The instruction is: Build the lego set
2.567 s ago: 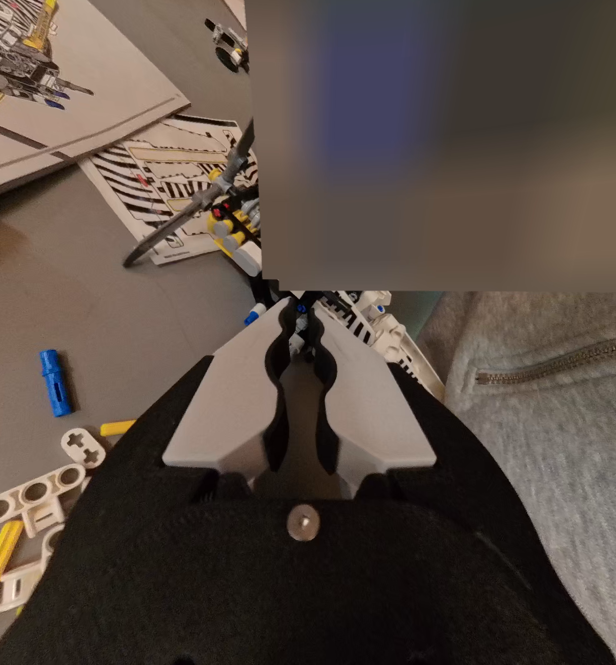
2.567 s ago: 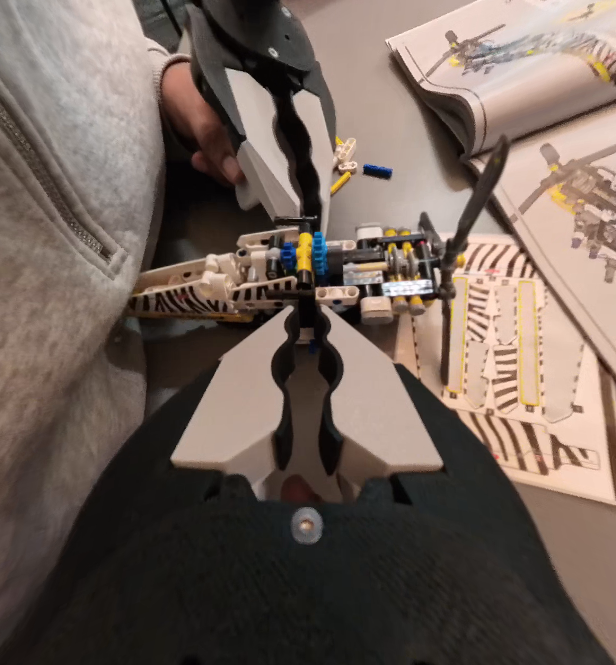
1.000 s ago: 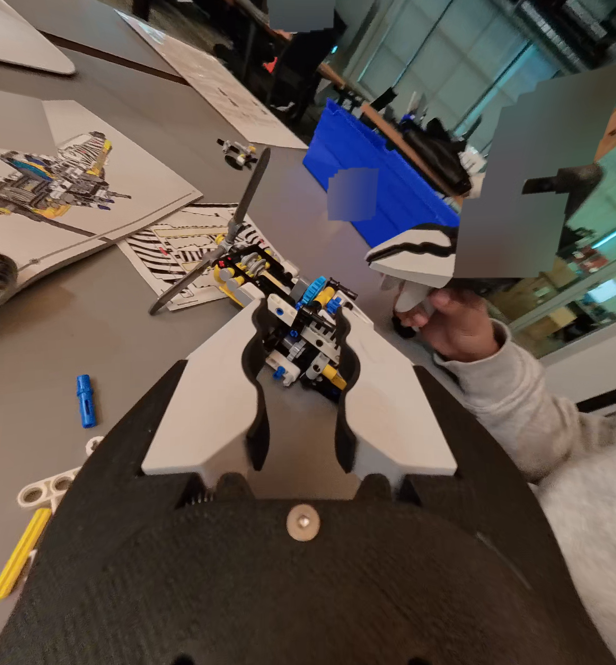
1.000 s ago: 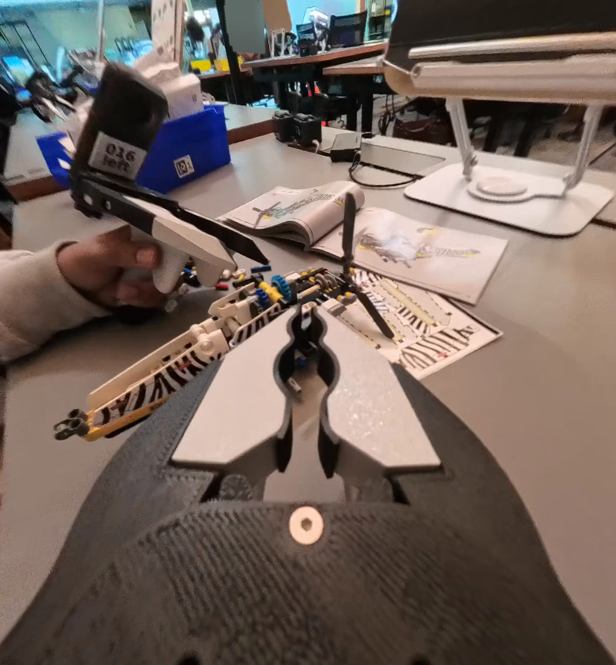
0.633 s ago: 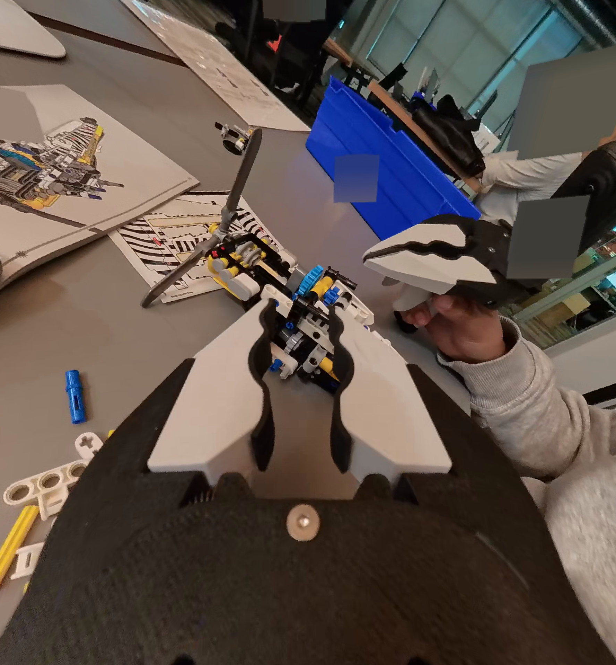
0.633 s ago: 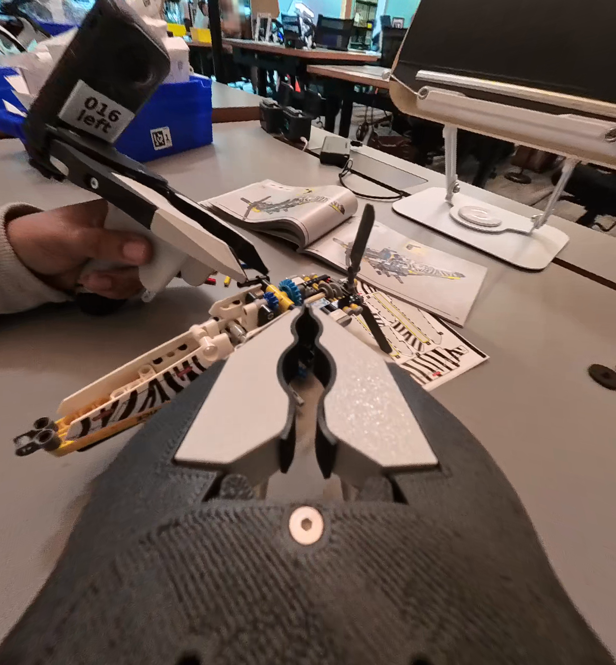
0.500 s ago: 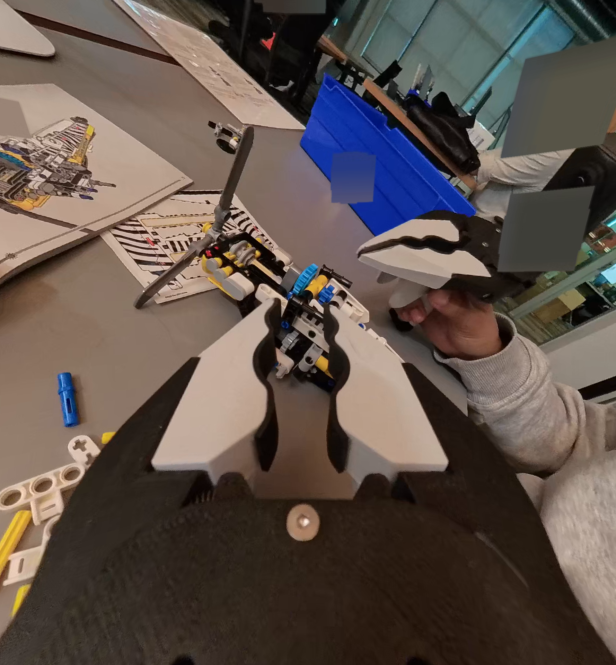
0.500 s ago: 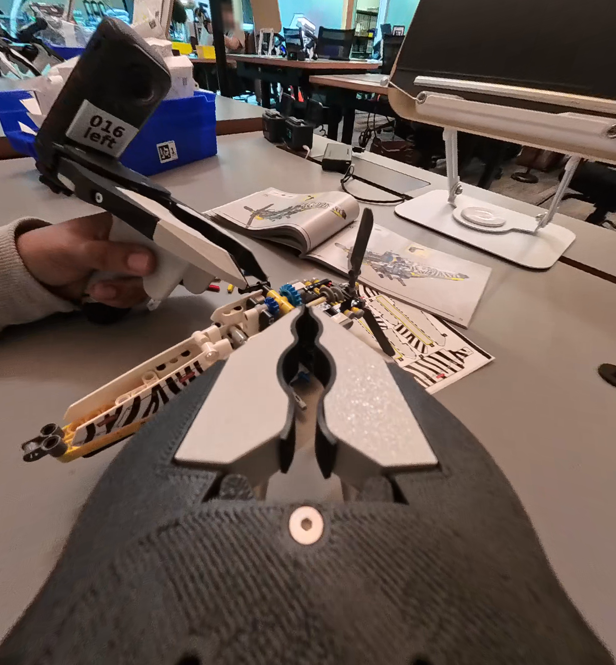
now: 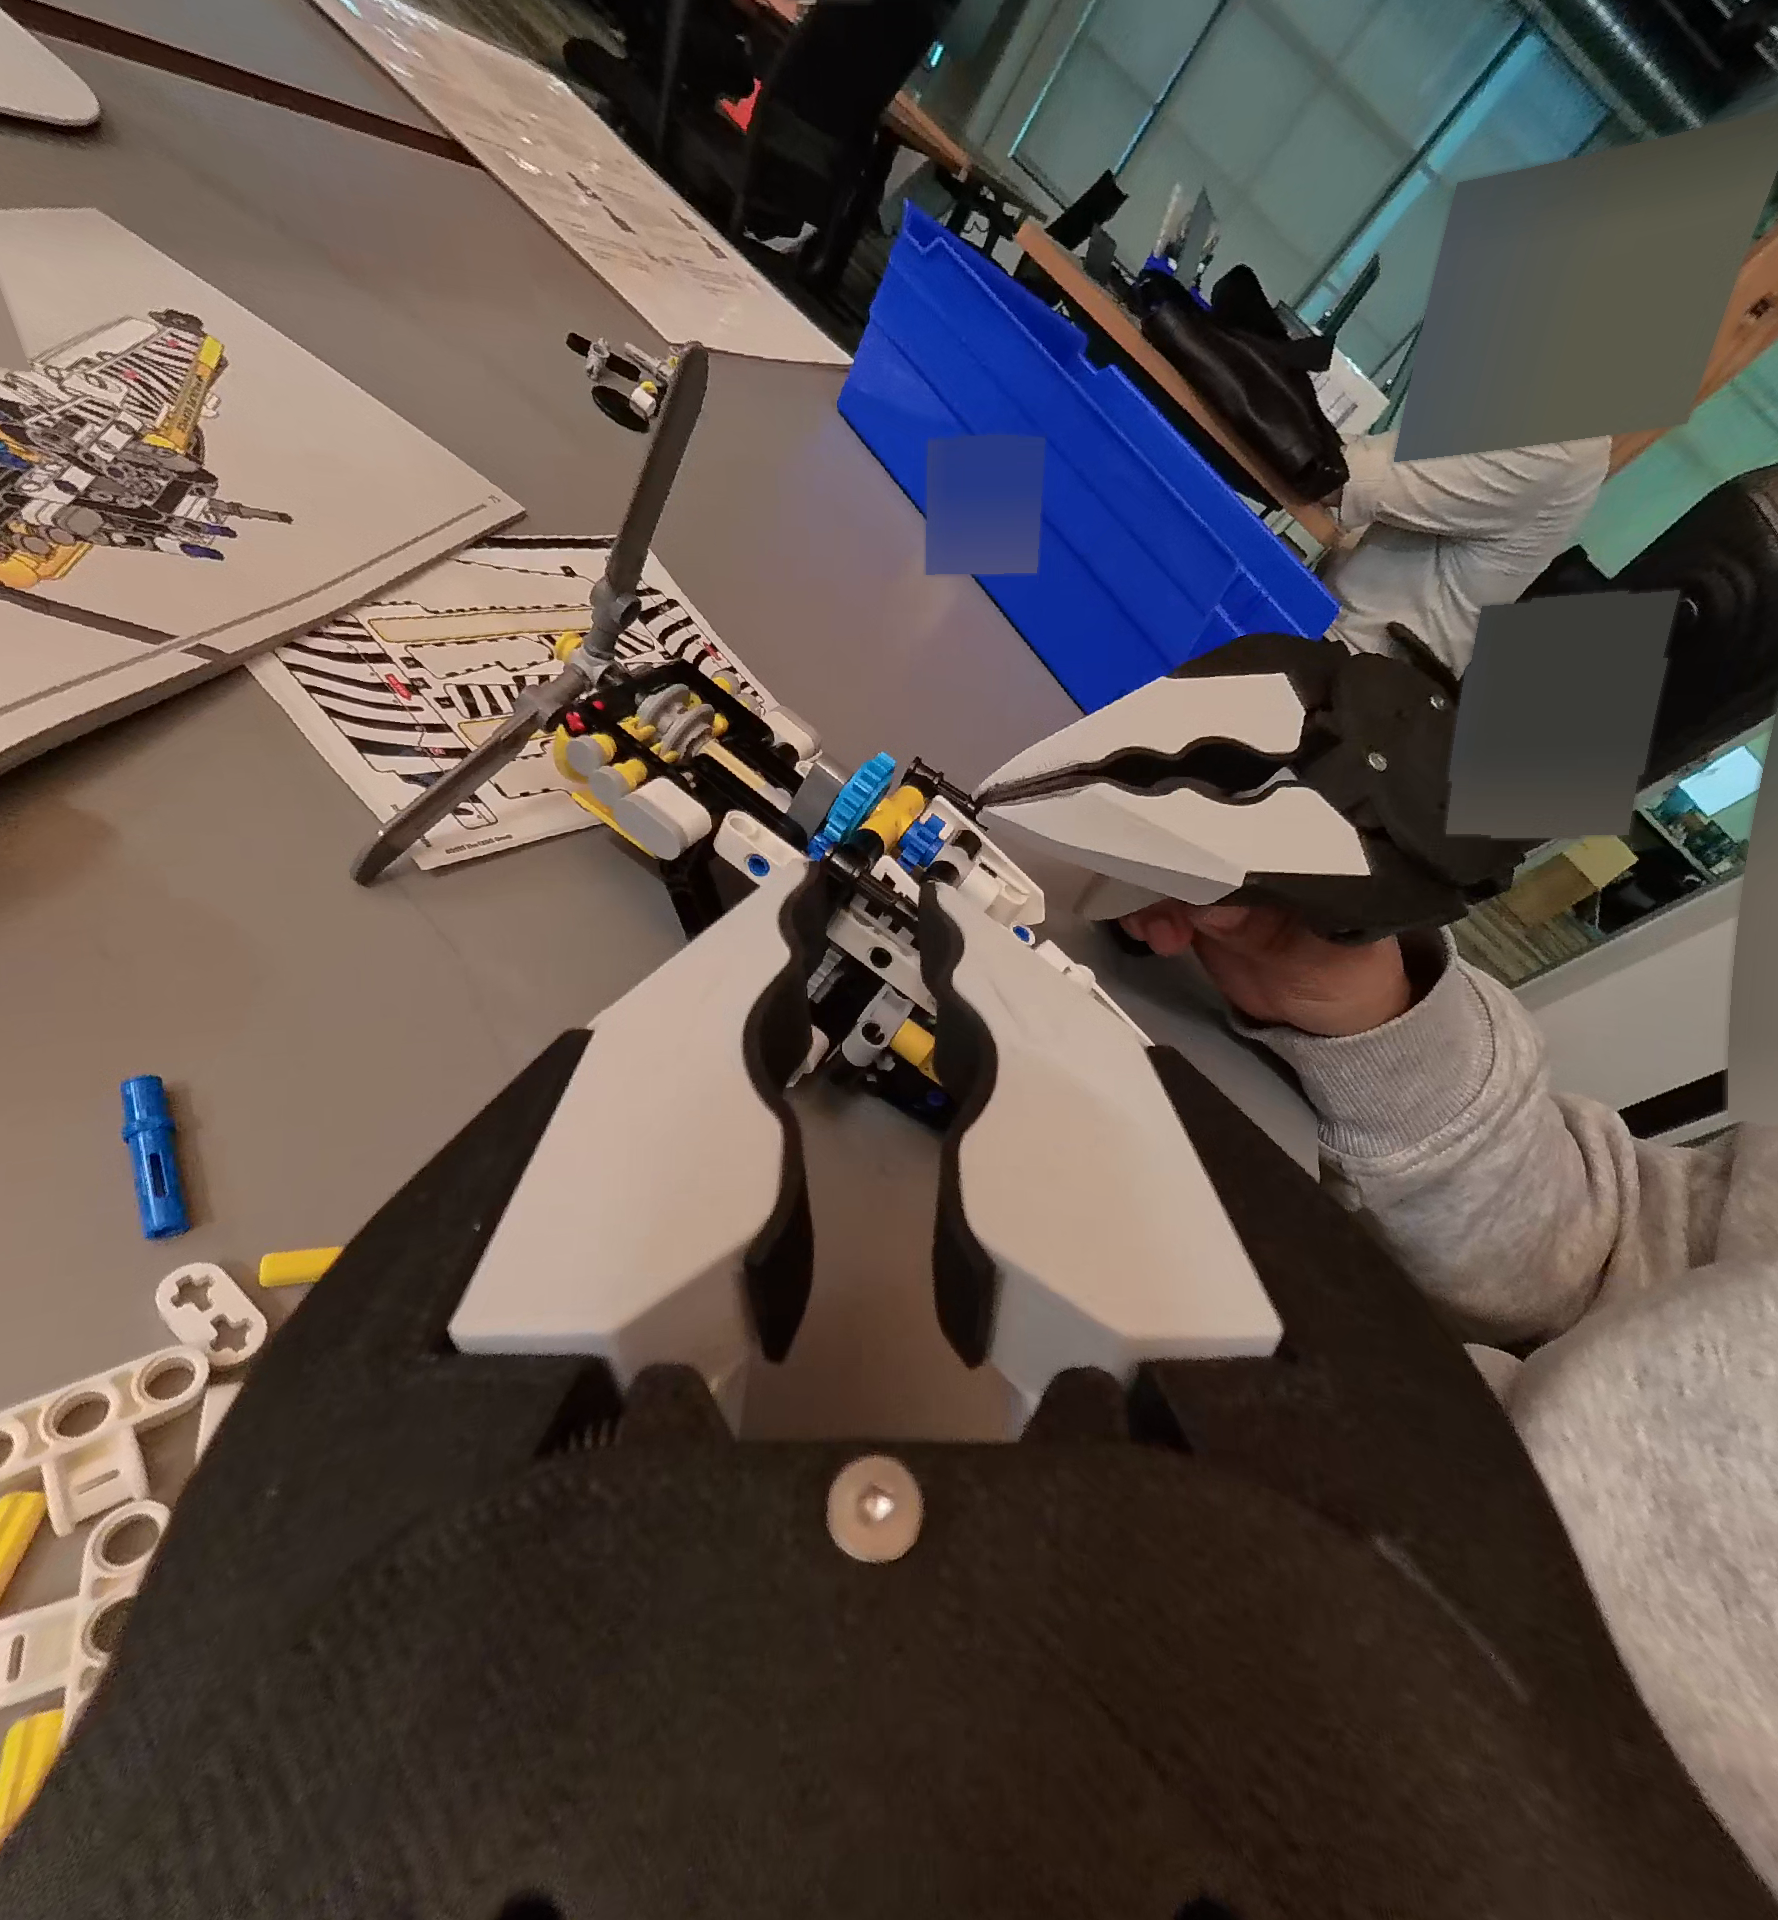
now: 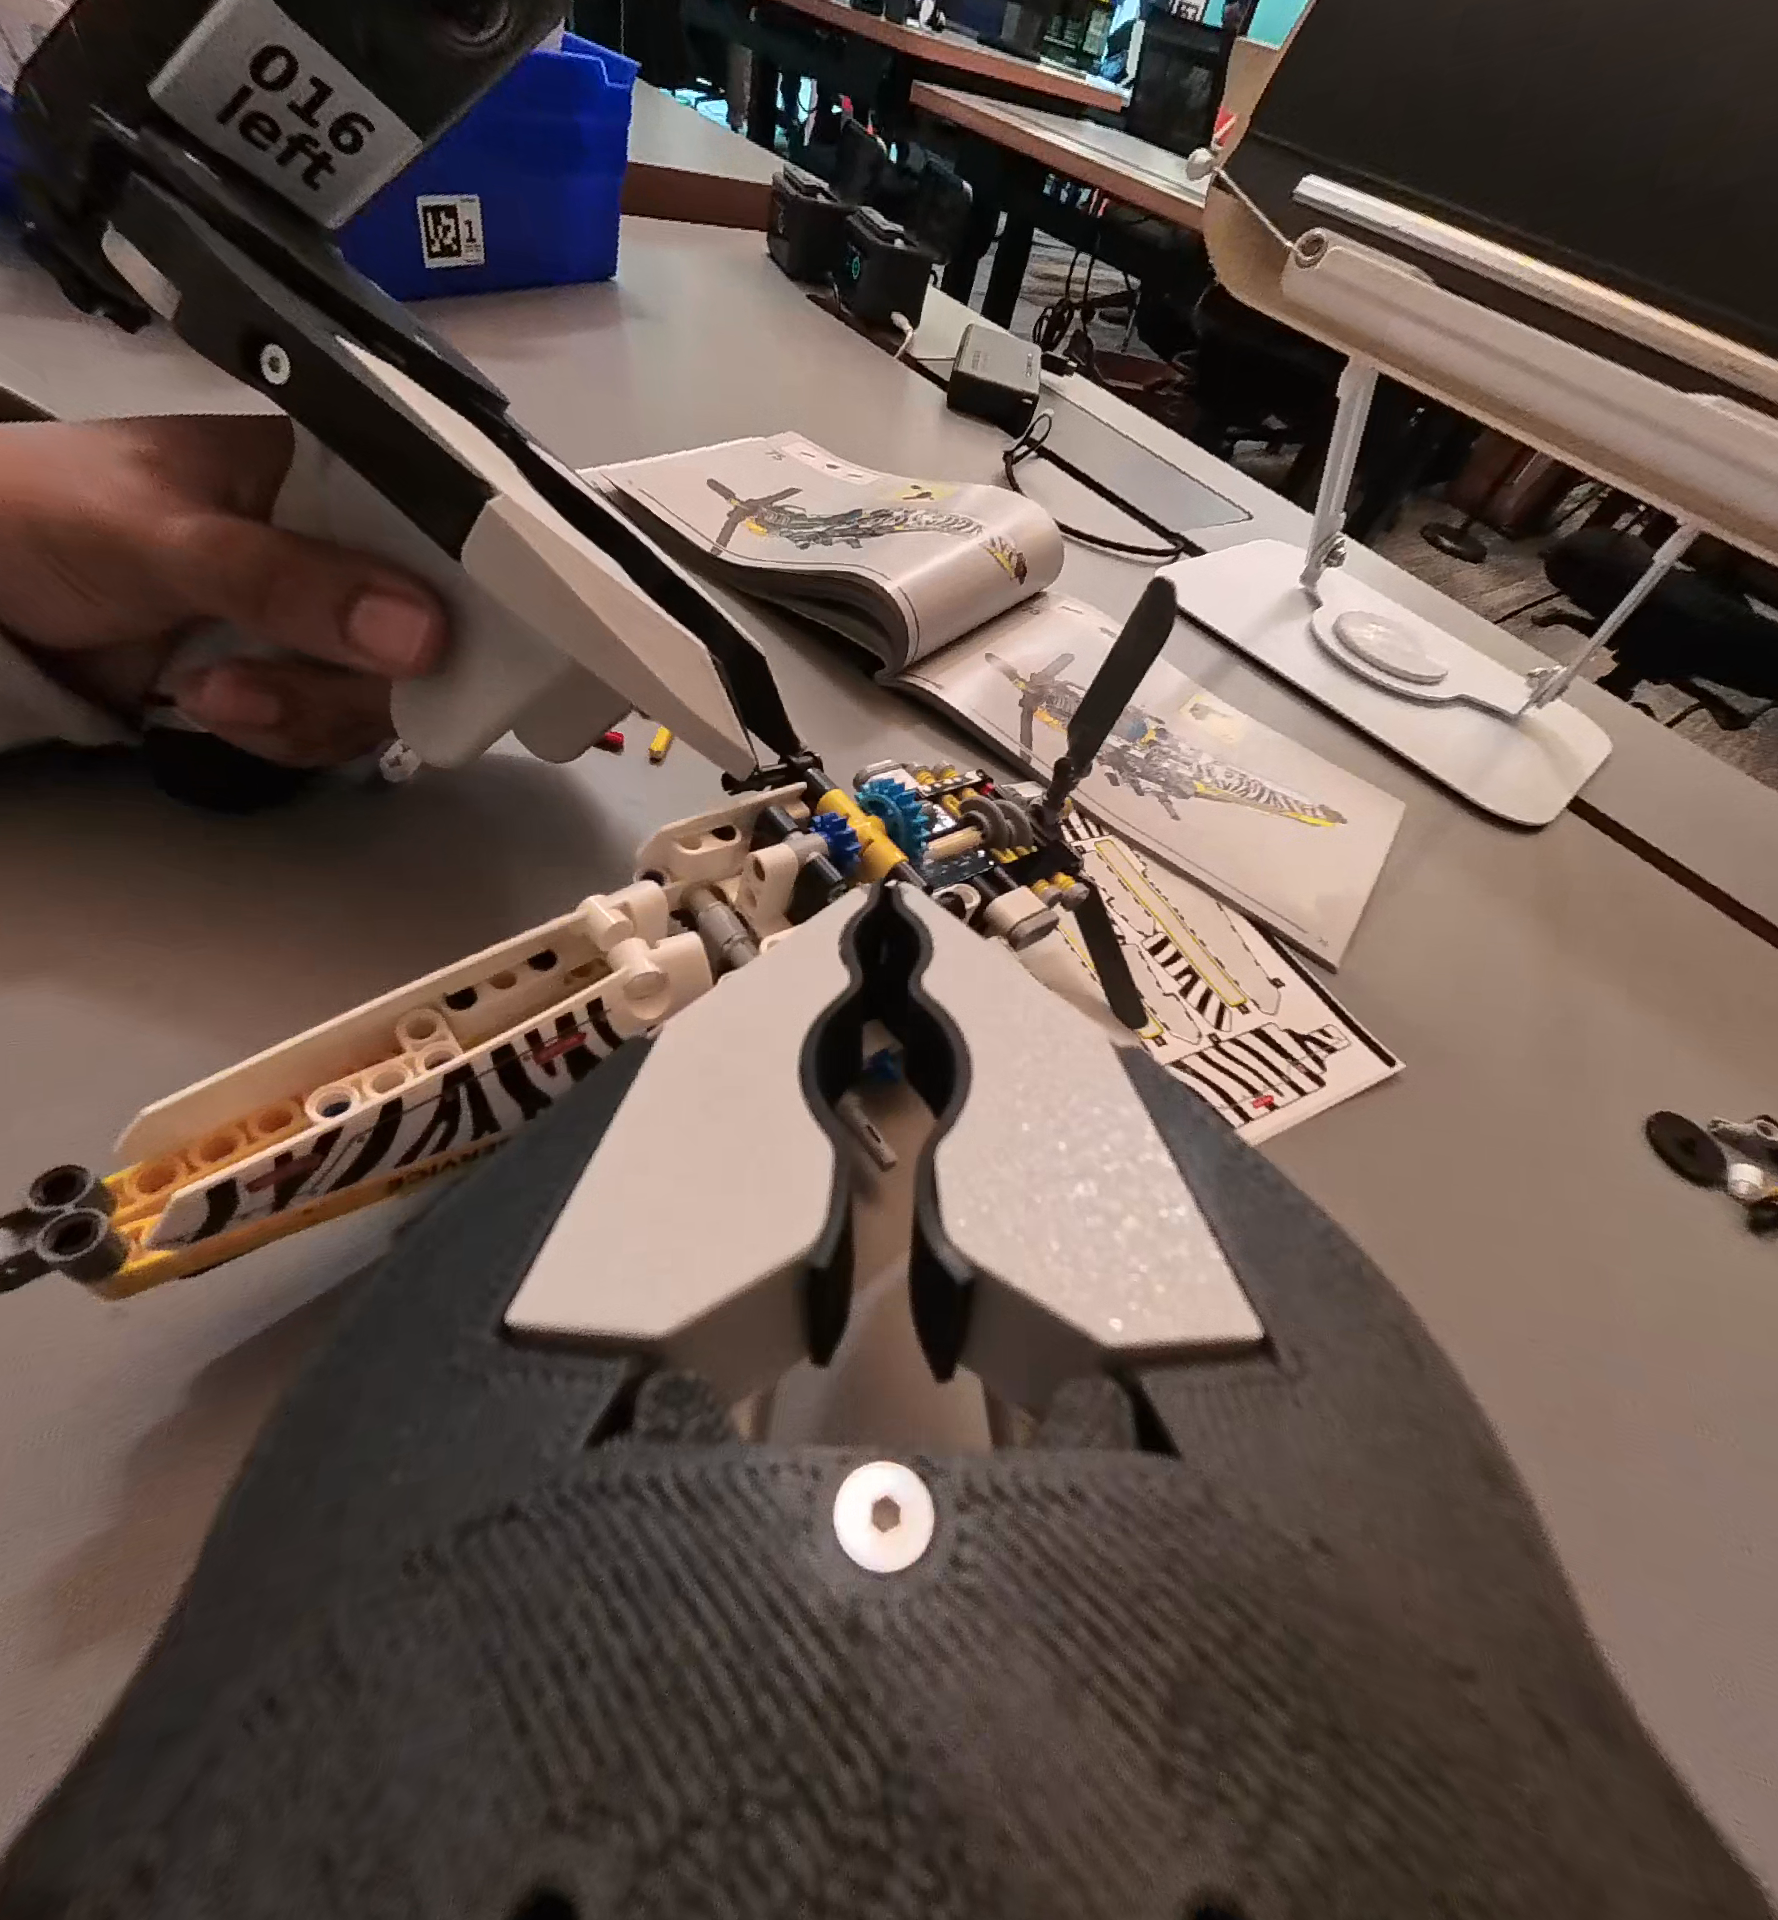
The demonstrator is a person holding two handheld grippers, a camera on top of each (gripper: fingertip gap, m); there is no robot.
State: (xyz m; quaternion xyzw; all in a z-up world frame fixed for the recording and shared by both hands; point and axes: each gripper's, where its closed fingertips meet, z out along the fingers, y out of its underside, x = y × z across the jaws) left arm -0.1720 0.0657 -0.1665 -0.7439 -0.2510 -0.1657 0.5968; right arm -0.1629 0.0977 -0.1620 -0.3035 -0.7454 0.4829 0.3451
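The right hand-held gripper (image 10: 890, 920) is clenched on the lego model (image 10: 511, 997), held above the grey tabletop (image 10: 1487, 1195). The left hand-held gripper (image 9: 869, 883) grips its middle. Beyond lie an open instruction booklet (image 10: 926, 561), a striped sticker sheet (image 10: 1249, 997), a labelled blue bin (image 10: 511, 197), and desks behind.

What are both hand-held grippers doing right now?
Left hand-held gripper: closed on the zebra-striped plastic lego model.
Right hand-held gripper: closed on the same model.

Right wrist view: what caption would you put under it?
Right gripper pinches the zebra-striped lego helicopter while the left gripper touches its top.
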